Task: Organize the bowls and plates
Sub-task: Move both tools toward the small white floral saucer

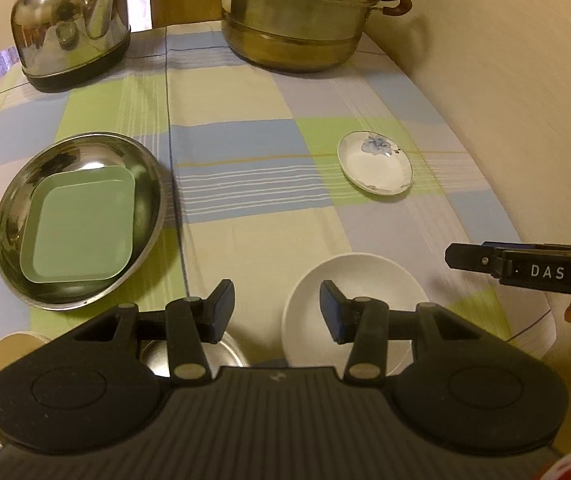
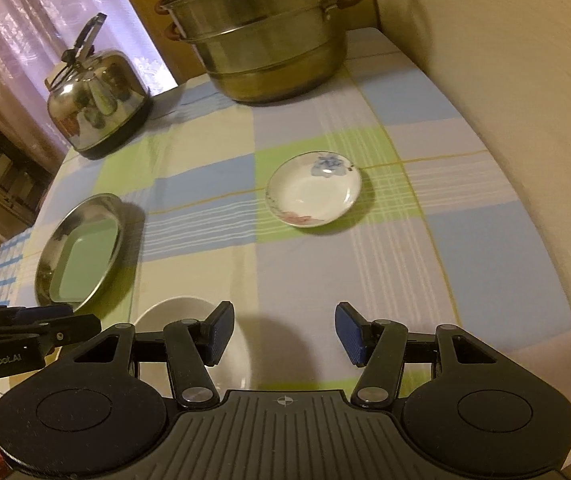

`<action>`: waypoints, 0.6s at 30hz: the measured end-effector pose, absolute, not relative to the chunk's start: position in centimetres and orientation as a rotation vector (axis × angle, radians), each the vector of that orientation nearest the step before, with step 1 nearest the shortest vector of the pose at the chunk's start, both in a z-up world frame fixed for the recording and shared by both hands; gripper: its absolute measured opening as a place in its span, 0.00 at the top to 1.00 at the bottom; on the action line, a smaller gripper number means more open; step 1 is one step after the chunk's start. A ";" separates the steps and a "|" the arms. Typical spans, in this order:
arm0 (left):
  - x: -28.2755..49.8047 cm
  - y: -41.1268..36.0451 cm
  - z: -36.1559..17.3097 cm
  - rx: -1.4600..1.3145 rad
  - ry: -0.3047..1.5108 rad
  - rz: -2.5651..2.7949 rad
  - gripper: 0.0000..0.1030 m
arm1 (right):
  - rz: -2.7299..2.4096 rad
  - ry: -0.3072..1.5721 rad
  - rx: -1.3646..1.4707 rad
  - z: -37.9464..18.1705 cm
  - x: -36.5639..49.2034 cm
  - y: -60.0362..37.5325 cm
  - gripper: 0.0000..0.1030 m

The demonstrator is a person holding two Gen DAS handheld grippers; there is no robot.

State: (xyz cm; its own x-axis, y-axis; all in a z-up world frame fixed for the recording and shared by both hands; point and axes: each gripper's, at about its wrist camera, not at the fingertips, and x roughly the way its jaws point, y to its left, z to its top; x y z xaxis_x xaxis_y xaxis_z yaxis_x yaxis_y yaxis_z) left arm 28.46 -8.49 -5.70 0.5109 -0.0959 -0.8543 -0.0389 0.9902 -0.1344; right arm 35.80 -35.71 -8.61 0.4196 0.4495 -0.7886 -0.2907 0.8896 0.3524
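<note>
A round steel plate (image 1: 17, 200) at the left holds a green square plate (image 1: 81, 232); both also show in the right wrist view, steel plate (image 2: 51, 240) and green plate (image 2: 93, 256). A small flowered dish (image 1: 377, 168) (image 2: 313, 190) lies to the right. A plain white bowl (image 1: 365, 276) (image 2: 177, 312) sits near the front. A small steel bowl (image 1: 229, 352) and a beige dish (image 1: 5, 348) hide partly under my left gripper (image 1: 277, 312), which is open and empty above the table. My right gripper (image 2: 283, 332) is open and empty beside the white bowl.
A steel kettle (image 1: 73, 28) stands at the back left and a large stacked steamer pot (image 1: 301, 16) at the back middle. A wall (image 1: 505, 80) runs along the table's right side. The checked cloth (image 1: 245, 220) covers the table.
</note>
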 end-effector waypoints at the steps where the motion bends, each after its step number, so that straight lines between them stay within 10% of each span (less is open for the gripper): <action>1: 28.6 -8.7 -5.8 -0.141 1.035 -0.034 0.58 | 0.466 1.040 0.170 -8.7 35.9 -35.9 0.45; 18: 32.2 -12.3 -6.3 -0.084 1.012 -0.030 0.58 | 0.436 1.041 0.152 -10.7 39.2 -37.8 0.45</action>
State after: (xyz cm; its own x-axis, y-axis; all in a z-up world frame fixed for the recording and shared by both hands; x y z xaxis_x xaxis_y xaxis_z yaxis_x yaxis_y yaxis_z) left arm 32.23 -12.30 -6.28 0.5301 -0.0640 -0.8455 -0.0140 0.9964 -0.0842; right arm 39.23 -37.81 -10.70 0.4286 0.4187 -0.8006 -0.2766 0.9044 0.3248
